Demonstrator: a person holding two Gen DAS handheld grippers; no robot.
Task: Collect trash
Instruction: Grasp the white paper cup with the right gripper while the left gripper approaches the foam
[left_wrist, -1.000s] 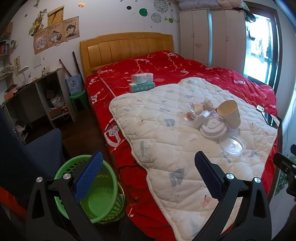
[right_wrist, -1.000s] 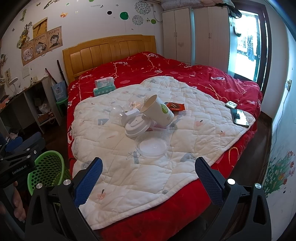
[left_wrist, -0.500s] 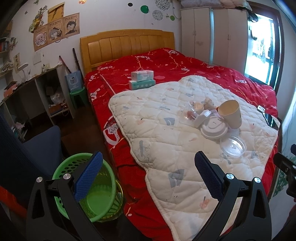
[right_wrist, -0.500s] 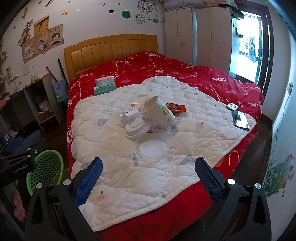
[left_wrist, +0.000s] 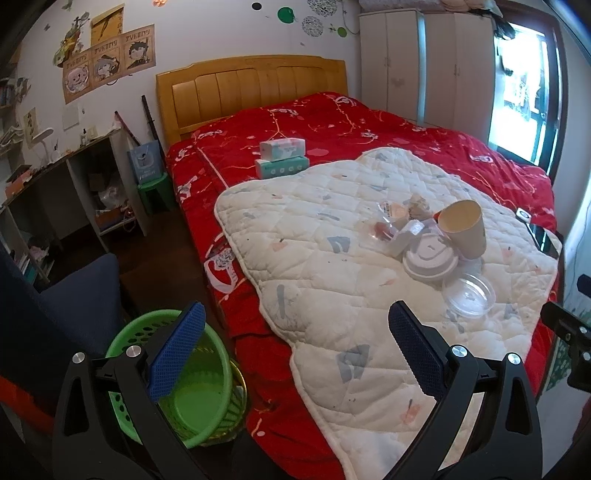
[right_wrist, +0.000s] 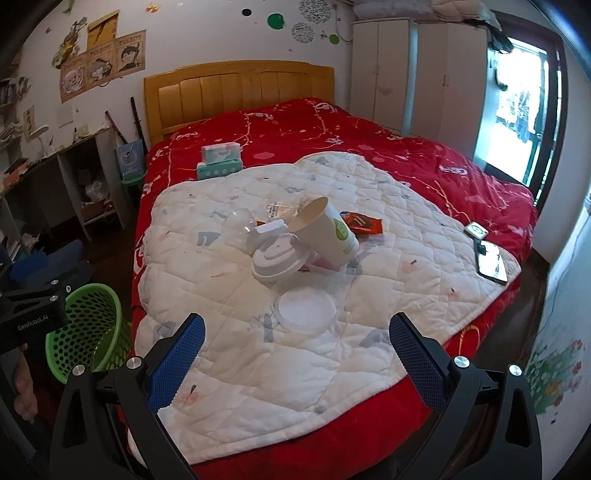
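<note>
Both tools are hanging off the near side of the bed with plenty of air around them; the left gripper (left_wrist: 295, 345) is sitting with its jaws spread wide and nothing between the blue dimpled pads (left_wrist: 177, 350), and the right gripper (right_wrist: 295, 345) is doing the same, gaping and empty.

Going left to right from the left tool: a green plastic basket (left_wrist: 207, 417) with a perforated wall is standing on the dark floor right under its left finger, tucked against the bed's side; past it the red bedspread (left_wrist: 295, 129) is dropping over the mattress edge; ahead and right a white quilted pad (left_wrist: 306, 258) with a wavy piped border is lying flat, its near lobe reaching between the fingers.

From the right tool, the same basket (right_wrist: 88, 325) is showing off to the far left, next to the other tool's black body; straight ahead, the trash is piling mid-pad, well clear of the fingers; a clear round lid (right_wrist: 306, 306) is lying nearest, then a white domed plastic lid (right_wrist: 277, 258), then a paper cup (right_wrist: 325, 229) tipped on its side with its mouth facing left; an orange-brown snack wrapper (right_wrist: 360, 223) is peeking out just behind the cup; crinkly clear plastic (right_wrist: 240, 221) is sitting left of the heap.

Far right, a phone (right_wrist: 491, 258) is resting near the pad's right edge; open floor is running past the bed's corner there.
</note>
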